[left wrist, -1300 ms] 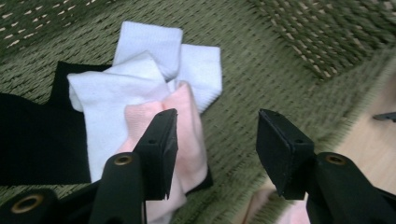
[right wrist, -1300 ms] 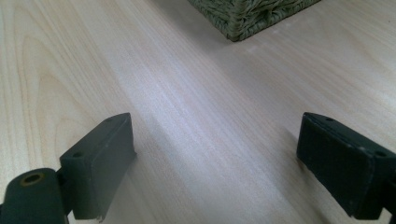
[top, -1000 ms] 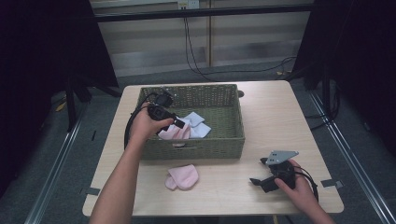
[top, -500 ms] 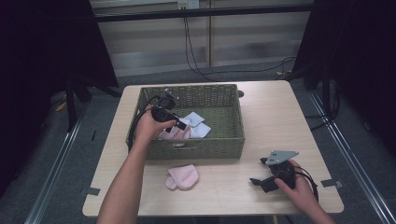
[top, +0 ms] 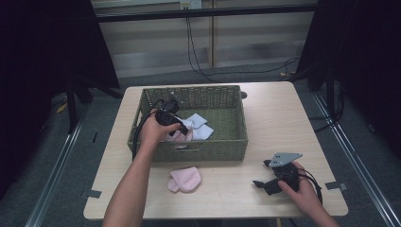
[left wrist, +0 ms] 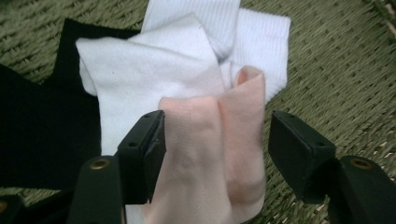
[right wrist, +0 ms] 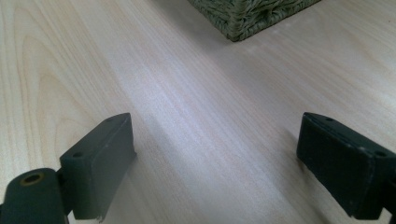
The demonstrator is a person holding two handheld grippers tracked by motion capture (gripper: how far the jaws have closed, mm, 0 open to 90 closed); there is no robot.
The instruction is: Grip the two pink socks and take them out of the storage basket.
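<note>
From the high view, the left gripper (top: 176, 124) is down inside the woven basket (top: 239, 125) over a small heap of socks, while a second pink sock (top: 185, 179) lies on the worktop (top: 276, 116) just in front of the basket, and the right gripper (top: 265, 182) rests low over bare wood near the front right corner. The work in hand looks like putting or picking pink socks at the basket; to do it well, the left hand should settle the sock fully onto the pile, or grip it squarely, before lifting clear of the basket wall. The worktop is pale wood with rounded corners; around it are grey carpet, metal floor rails, dark curtains at both sides and cables hanging by the back wall. In the left gripper view, the pink sock (left wrist: 219, 154) lies between the jaws, which stand spread: the left jaw touches the fabric, the right one stands apart from it, so nothing is pinched. Under it lie white socks (left wrist: 154, 74) and a black sock (left wrist: 42, 126) on the basket's woven floor. Closing should take both folds of the pink sock and none of the white fabric beneath. In the right gripper view, the jaws are wide apart over bare pale wood grain, holding nothing, with a corner of the basket (right wrist: 247, 16) well ahead.
</note>
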